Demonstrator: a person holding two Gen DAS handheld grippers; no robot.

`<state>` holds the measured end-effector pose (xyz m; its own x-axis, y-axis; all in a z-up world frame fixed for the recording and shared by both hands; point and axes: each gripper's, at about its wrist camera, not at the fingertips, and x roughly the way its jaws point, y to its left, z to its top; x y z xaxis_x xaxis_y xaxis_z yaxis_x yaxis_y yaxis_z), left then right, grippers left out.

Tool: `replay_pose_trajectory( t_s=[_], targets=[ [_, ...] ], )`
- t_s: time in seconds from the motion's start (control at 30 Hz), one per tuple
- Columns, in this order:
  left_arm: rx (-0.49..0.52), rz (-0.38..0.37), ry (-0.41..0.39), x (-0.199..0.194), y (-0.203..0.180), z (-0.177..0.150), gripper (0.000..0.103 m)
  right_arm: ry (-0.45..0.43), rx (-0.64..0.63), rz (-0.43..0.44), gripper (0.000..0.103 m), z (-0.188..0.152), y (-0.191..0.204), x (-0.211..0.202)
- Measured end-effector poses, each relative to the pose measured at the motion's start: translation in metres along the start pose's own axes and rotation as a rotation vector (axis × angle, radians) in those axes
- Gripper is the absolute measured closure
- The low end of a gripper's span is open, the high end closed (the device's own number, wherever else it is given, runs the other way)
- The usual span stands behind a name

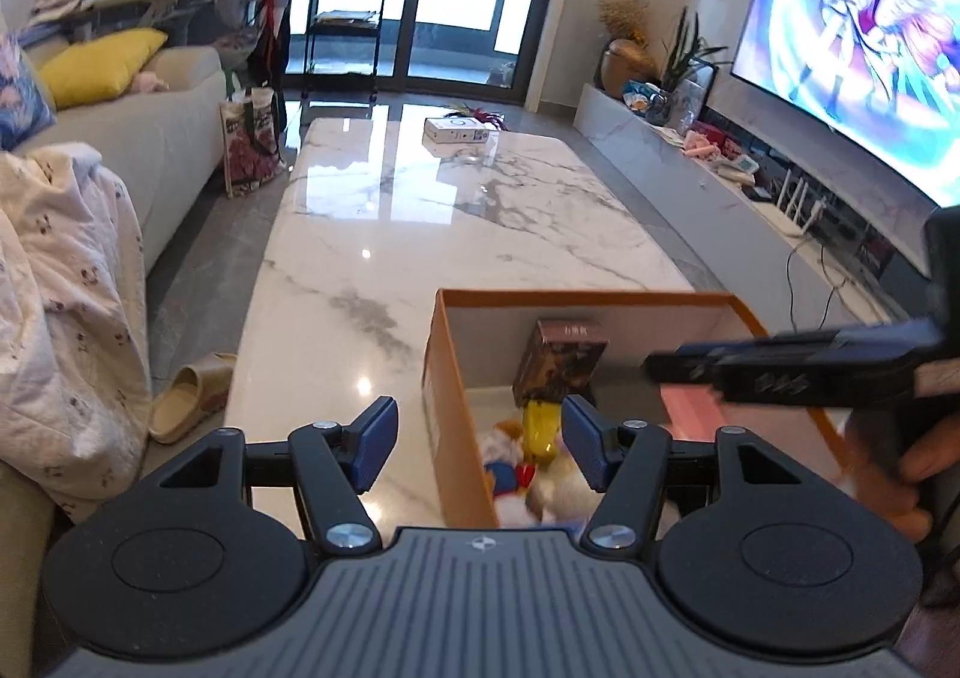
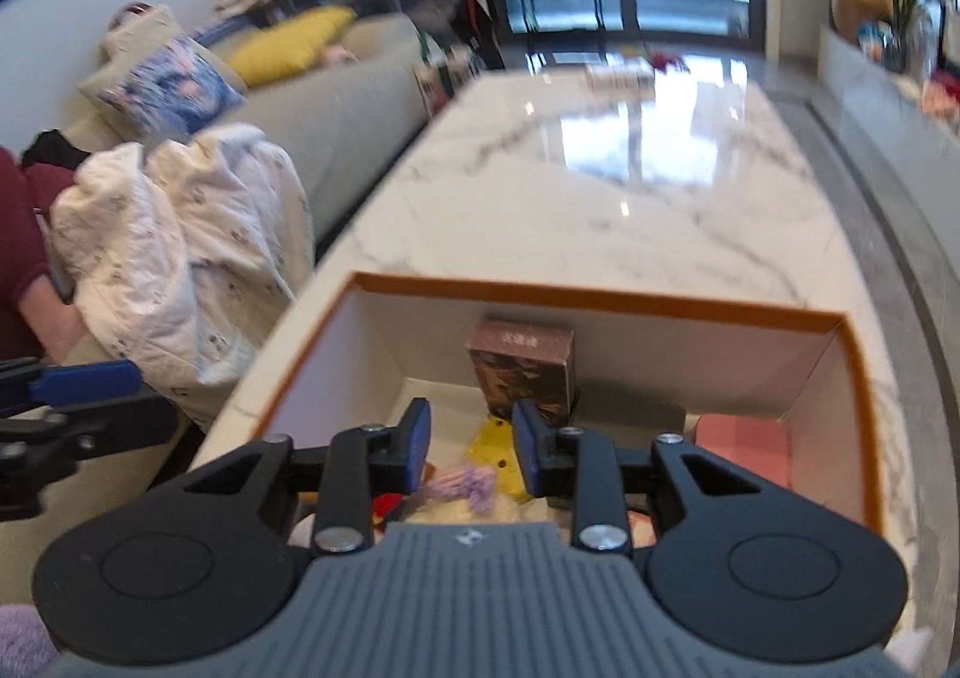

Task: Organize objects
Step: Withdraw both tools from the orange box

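Observation:
An orange-rimmed cardboard box [image 1: 570,295] [image 2: 600,297] stands open on the near end of the marble table [image 1: 384,234]. Inside it are a brown carton [image 1: 561,366] [image 2: 522,366], a yellow toy [image 1: 540,426] [image 2: 492,438], a pink item [image 1: 690,408] [image 2: 744,444], plush toys [image 1: 510,462] and a purple knitted piece [image 2: 468,483]. My left gripper [image 1: 480,438] hangs open astride the box's left wall, holding nothing. Above the box's contents my right gripper [image 2: 471,438] has its jaws apart with nothing pinched; it shows blurred from the side [image 1: 660,366].
A small white box [image 1: 456,131] lies at the table's far end. Left of the table are a sofa with a white quilt [image 1: 66,282], a slipper [image 1: 186,402] and a tote bag [image 1: 252,144]. A TV [image 1: 852,66] fills the right wall. A hand [image 1: 918,474] holds the right gripper.

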<state>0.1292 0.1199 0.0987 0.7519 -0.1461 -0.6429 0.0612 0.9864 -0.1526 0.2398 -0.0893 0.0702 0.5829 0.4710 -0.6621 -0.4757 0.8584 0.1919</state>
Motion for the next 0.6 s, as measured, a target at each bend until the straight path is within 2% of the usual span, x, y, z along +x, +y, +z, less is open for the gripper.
replay_pose_trajectory(
  t_s=[0.27, 0.47, 0.6],
  targets=[
    [0.144, 0.072, 0.008, -0.020, -0.007, -0.042, 0.023, -0.152, -0.018, 0.020, 0.061, -0.043, 0.004, -0.076],
    [0.275, 0.117, 0.046, -0.006, -0.011, -0.078, 0.021, -0.162, 0.022, 0.012, 0.055, -0.100, -0.006, -0.108],
    [0.296, 0.158, 0.094, 0.015, -0.006, -0.093, 0.021, -0.111, 0.042, -0.044, 0.053, -0.139, -0.012, -0.103]
  ],
)
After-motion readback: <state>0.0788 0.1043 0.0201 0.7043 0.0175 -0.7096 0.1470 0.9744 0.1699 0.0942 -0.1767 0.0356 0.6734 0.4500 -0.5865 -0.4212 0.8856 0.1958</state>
